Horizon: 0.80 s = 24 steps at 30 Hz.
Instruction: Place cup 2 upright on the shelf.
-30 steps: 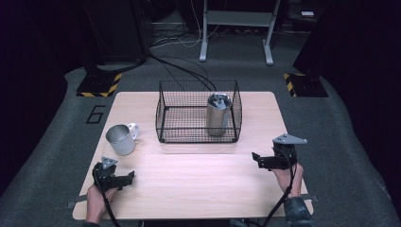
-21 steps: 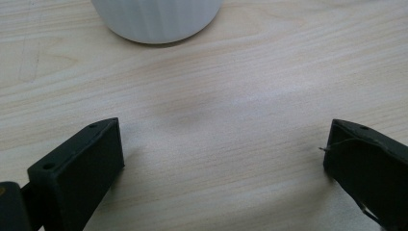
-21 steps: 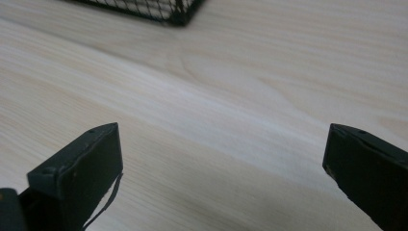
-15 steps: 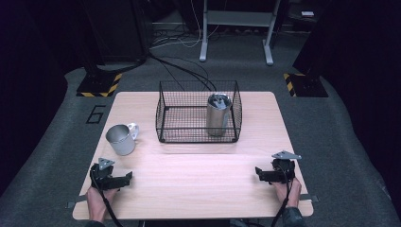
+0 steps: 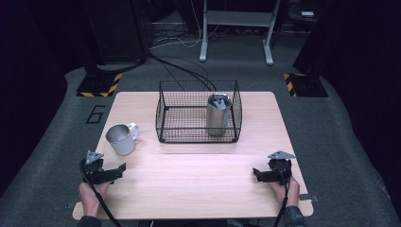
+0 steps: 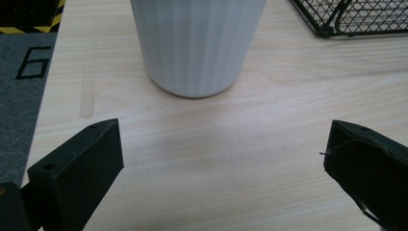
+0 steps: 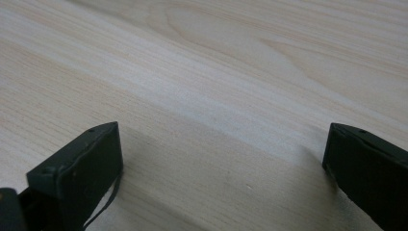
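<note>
The white mug stands upright at the left of the tabletop, just up and right of the left tongs in the high view. In the left gripper view it sits straight ahead at top centre, between the spread jaws. The right tongs, also released, rest at lower right, well apart. The left hand is nearer.

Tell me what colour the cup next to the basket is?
The cup is pale grey-white with fine upright ribs, clearest in the left gripper view.
</note>
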Available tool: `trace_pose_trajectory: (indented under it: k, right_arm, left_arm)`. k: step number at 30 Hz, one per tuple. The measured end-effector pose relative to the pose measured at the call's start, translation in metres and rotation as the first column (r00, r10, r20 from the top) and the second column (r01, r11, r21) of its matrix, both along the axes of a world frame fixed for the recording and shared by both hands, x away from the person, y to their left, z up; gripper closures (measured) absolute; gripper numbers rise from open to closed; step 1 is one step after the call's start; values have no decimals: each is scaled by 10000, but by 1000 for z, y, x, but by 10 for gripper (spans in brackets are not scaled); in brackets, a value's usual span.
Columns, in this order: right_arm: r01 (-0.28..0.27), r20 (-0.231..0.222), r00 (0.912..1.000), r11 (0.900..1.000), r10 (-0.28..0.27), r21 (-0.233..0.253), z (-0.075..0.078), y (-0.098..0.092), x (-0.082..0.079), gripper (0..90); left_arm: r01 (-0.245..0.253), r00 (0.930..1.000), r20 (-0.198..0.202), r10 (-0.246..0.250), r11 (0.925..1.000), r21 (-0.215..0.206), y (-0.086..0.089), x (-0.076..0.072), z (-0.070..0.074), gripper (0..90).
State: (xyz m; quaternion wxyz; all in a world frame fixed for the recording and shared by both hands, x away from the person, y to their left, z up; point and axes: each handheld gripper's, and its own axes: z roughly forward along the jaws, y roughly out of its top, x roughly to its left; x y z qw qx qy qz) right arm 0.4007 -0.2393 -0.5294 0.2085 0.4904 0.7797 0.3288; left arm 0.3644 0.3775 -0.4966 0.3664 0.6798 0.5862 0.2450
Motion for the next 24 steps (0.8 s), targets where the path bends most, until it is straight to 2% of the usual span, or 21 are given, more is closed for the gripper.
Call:
trace_pose_trajectory:
  k: [4, 8, 13, 19, 22, 24]
  right_arm:
    - [46, 2, 10000, 10000, -46, 23, 0, 0, 0, 0]
    - [-332, -37, 9994, 9994, 332, 30, 0, -4, 0, 0]
    - [-331, -29, 9994, 9994, 331, 35, 0, -4, 0, 0]
    - [-342, -27, 9994, 9994, 342, 36, 0, -4, 0, 0]
    - [-342, -27, 9994, 9994, 342, 34, 0, -4, 0, 0]
    - [-338, -16, 9994, 9994, 338, 42, 0, -4, 0, 0]
  left_arm:
    - [129, 9995, 282, -127, 9999, -40, 3, 3, 10, 0]
    - [294, 9978, 597, -293, 9996, -16, 7, 10, 24, 0]
    - [368, 9960, 823, -358, 9993, -109, 13, 25, 39, 0]
    - [661, 9944, 830, -659, 9978, 0, 15, 46, 50, 0]
    - [788, 9949, 634, -783, 9969, -58, 13, 57, 50, 0]
    - [801, 9953, 543, -803, 9968, 61, 10, 64, 50, 0]
